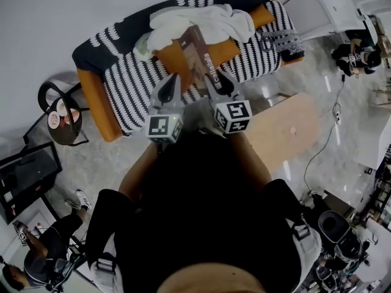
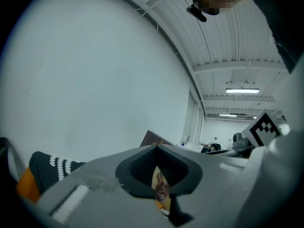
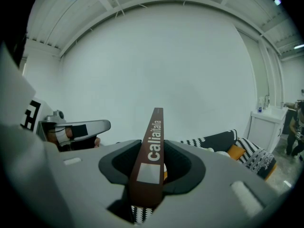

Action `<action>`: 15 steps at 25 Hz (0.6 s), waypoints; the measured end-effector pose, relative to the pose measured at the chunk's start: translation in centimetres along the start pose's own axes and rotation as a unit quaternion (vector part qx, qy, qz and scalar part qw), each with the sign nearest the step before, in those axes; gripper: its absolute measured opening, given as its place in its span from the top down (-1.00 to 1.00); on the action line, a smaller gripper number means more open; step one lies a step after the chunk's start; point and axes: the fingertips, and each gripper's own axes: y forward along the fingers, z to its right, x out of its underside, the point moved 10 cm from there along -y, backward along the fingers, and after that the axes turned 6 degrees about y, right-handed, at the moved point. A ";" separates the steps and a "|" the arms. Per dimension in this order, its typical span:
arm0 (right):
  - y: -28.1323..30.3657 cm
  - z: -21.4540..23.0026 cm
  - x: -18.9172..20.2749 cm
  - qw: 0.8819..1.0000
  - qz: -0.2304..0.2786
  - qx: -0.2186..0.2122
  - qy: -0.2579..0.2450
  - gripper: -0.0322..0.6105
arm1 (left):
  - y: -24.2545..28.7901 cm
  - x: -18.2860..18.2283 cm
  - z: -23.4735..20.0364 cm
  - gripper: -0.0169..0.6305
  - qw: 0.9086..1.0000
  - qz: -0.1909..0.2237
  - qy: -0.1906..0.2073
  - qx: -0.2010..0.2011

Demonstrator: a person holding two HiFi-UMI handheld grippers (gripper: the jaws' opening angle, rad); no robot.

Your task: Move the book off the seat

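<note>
A brown book (image 1: 197,57) with white lettering on its spine is lifted, tilted, over the seat of a sofa (image 1: 131,84) with a black-and-white striped cover and orange cushions. My right gripper (image 1: 214,75) is shut on the book's spine (image 3: 153,141), which stands up between its jaws (image 3: 151,175). My left gripper (image 1: 173,77) holds the book's left edge. In the left gripper view a thin printed sliver shows between the nearly closed jaws (image 2: 159,184), and the book's brown corner (image 2: 151,137) rises behind them.
A white cloth (image 1: 201,22) lies crumpled on the sofa behind the book. A round black side table (image 1: 61,118) with cups stands left of the sofa and a pale wooden table (image 1: 281,127) to its right. People sit at the lower left (image 1: 43,249) and upper right (image 1: 357,57).
</note>
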 end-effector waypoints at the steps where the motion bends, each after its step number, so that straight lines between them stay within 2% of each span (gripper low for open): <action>1: 0.0 -0.2 0.1 1.000 -0.001 0.002 0.000 0.41 | -0.1 0.0 -0.2 0.93 1.000 0.001 0.000 0.002; 10: -0.3 -0.3 0.4 1.000 -0.008 0.028 0.007 0.42 | 0.3 0.9 -0.5 0.93 1.000 -0.008 0.003 0.029; 15: -1.8 -0.1 1.2 0.998 -0.010 0.064 0.021 0.42 | 0.9 1.9 -0.2 0.93 0.997 -0.022 0.001 0.069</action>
